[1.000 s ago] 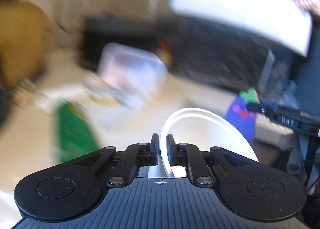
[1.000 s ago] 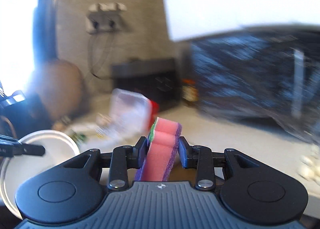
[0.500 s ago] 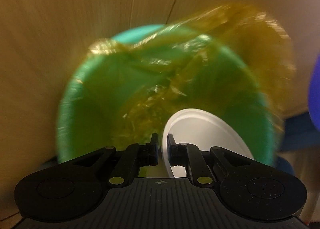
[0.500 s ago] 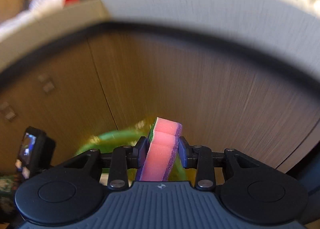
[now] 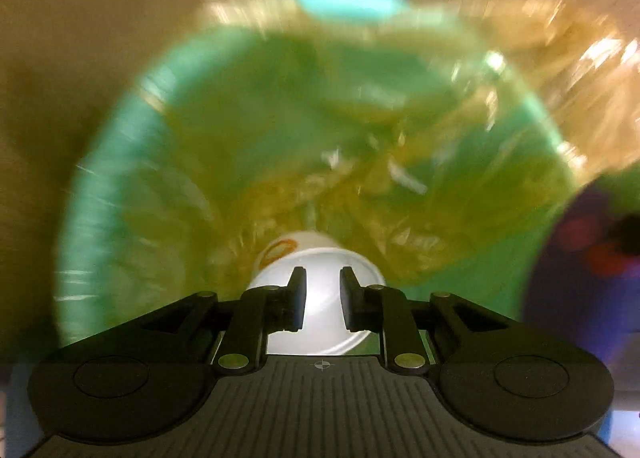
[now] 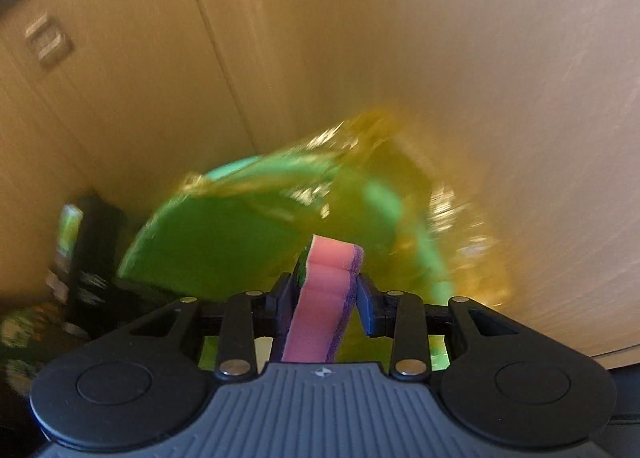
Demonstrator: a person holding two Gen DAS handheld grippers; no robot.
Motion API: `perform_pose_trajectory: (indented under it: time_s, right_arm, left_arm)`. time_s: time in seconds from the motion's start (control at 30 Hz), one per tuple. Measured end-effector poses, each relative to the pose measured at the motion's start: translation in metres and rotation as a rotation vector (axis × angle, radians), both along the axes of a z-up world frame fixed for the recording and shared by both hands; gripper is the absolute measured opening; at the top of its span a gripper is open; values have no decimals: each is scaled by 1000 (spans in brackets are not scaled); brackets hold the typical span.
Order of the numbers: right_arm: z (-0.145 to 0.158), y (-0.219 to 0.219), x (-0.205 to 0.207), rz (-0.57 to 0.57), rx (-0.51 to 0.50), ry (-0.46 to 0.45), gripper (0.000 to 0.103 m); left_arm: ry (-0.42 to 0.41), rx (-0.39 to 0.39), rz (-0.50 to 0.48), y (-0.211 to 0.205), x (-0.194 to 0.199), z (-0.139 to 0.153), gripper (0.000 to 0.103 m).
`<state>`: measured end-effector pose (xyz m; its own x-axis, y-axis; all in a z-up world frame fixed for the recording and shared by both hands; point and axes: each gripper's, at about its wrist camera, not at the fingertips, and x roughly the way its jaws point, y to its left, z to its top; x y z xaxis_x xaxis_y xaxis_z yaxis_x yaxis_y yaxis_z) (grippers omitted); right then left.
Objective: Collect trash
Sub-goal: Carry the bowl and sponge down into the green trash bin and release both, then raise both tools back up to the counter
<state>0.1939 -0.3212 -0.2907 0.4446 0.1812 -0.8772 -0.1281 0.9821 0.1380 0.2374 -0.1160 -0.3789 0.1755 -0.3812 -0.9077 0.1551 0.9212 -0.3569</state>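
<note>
Left claw is hanging over the green bin with its jaws now parted, and the white paper cup is sitting free beyond the fingertips, inside the bin's yellow liner bag. I am seeing the cup's open mouth turned toward the camera, so its long axis is running away from me, down into the bin. Half a second ago this claw was pinching the cup's rim; now neither finger is touching it that I can tell, and the cup is lying farther in.

Right claw is staying clamped on the pink sponge, exactly as before. I am reading the sponge as standing on edge between the jaws, its long axis pointing forward along the fingers toward the bin, purple layer to the right and green layer to the left. From this side the bin is lying just ahead of the sponge, against the wooden cabinet doors, closer than a moment ago. Both views are blurring.
</note>
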Motion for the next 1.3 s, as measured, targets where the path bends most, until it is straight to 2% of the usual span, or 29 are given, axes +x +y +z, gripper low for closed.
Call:
perform_pose_trajectory:
  time_s: [0.2, 0.27, 0.33, 0.43, 0.5, 0.63, 0.73, 0.8, 0.87, 1.07, 1.17, 1.3]
  right_arm:
    - [-47, 27, 19, 64, 64, 170, 33]
    - [-66, 33, 24, 85, 32, 156, 33]
    - [-82, 34, 32, 58, 10, 196, 34]
    - [-80, 20, 38, -14, 134, 258, 35]
    - [-62, 16, 34, -27, 149, 236, 35]
    - [-4, 19, 13, -25, 70, 94, 41]
    - [43, 24, -8, -47, -48, -43, 48]
    - [73, 31, -27, -64, -128, -149, 65]
    - [99, 36, -47, -80, -153, -236, 75]
    - [149, 39, -81, -136, -86, -342, 75]
    - [172, 55, -88, -166, -68, -392, 75]
    - [216, 76, -102, -152, 0, -539, 75]
  left_arm:
    - [-55, -61, 51, 31, -9, 39, 21]
    - [-63, -71, 60, 37, -15, 46, 21]
    - [-66, -84, 60, 38, -22, 56, 21]
    - [-86, -101, 60, 47, -29, 68, 21]
    - [-102, -104, 64, 52, -37, 74, 21]
    - [-148, -117, 79, 55, -48, 93, 21]
    - [-203, -131, 70, 54, -59, 118, 21]
    - [-251, -139, 58, 52, -68, 137, 21]
    - [-311, -147, 36, 48, -80, 161, 21]
    - [-499, -163, -51, 51, -119, 246, 21]
    - [-574, -174, -53, 69, -138, 293, 21]
    - [-688, -161, -25, 103, -159, 356, 21]
